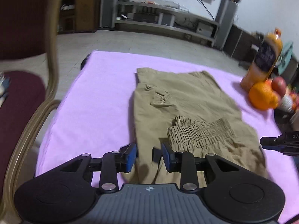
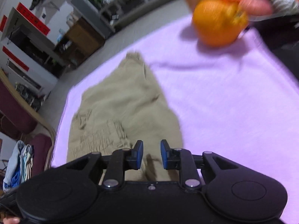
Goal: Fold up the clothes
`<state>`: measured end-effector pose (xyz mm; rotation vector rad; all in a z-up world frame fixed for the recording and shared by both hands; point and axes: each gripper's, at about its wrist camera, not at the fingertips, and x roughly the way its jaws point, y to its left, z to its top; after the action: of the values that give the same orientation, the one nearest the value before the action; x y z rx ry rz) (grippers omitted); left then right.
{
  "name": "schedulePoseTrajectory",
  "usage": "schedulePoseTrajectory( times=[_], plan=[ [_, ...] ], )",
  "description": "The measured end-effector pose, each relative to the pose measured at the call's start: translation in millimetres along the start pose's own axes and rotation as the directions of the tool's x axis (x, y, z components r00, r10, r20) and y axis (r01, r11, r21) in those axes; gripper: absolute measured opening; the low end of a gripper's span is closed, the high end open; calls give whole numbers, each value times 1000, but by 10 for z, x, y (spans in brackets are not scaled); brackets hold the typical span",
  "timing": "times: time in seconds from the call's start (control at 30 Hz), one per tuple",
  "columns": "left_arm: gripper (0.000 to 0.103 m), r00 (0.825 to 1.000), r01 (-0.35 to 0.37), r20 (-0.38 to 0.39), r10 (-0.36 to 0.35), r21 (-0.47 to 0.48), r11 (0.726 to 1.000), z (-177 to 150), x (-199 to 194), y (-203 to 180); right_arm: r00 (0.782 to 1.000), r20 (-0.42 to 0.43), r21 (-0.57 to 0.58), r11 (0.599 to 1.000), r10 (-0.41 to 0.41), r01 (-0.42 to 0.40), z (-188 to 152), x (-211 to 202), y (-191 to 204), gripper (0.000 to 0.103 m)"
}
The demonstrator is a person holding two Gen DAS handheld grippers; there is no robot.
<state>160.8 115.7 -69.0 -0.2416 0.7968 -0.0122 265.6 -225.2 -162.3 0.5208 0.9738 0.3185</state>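
Note:
Khaki shorts lie flat on a lilac cloth, with the gathered elastic waistband folded over on top at the near side. My left gripper hovers over the near left edge of the shorts, open, nothing between its blue pads. In the right wrist view the same shorts stretch away from my right gripper, which is open above their near edge. The tip of the right gripper shows at the right edge of the left wrist view.
An orange, other fruit and a juice bottle stand at the far right of the cloth. A maroon chair with a bent wooden frame is on the left. Folded clothes lie on a chair seat.

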Motion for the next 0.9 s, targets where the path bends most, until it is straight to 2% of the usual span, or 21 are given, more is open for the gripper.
schedulePoseTrajectory(
  times=[0.07,0.13,0.3,0.37,0.43,0.47,0.5,0.53,0.63,0.7,0.73,0.77,0.83,0.9],
  plan=[
    [23,998,64,-8,-65,-22,998,-91,-79,6,998,-30,0,999,51,-51,-41,24,33,21],
    [20,995,93,-26,-94,-11,996,-175,-76,-59,993,-60,2,995,101,-101,-82,48,67,21],
    [20,996,76,-60,-71,93,993,-286,111,-310,964,-141,10,974,226,-227,-193,131,163,21],
    [20,995,27,-95,-16,114,993,-322,245,-327,945,-197,13,964,261,-264,-249,253,224,21],
    [22,989,-28,-140,48,135,990,-362,399,-319,944,-242,7,973,226,-232,-299,347,223,21],
    [24,988,-33,-145,53,135,990,-370,422,-301,947,-261,2,981,188,-194,-314,387,196,20],
    [24,988,-33,-146,53,133,991,-374,435,-283,950,-274,7,988,149,-153,-316,421,135,14],
    [23,987,-33,-150,52,131,991,-362,435,-272,952,-278,28,991,132,-129,-303,433,52,0],
    [19,986,-66,-140,86,137,988,-350,365,-234,970,-222,68,994,96,-83,-224,243,-149,0],
    [19,985,-117,-111,131,127,985,-322,215,-177,987,-155,69,997,49,-39,-195,-6,-232,10],
    [23,987,-120,-98,130,101,988,-310,126,-120,992,-122,70,997,25,-16,-181,-130,-274,20],
    [32,988,-119,-85,125,73,990,-300,36,-60,996,-92,73,997,10,-3,-174,-254,-317,22],
    [43,993,-68,-94,65,-30,997,-338,-83,96,998,-57,90,996,20,-14,-202,-462,-383,25],
    [46,992,-5,-126,-13,-137,990,-413,-119,224,998,-42,133,990,55,-49,-248,-600,-450,35]
  ],
)
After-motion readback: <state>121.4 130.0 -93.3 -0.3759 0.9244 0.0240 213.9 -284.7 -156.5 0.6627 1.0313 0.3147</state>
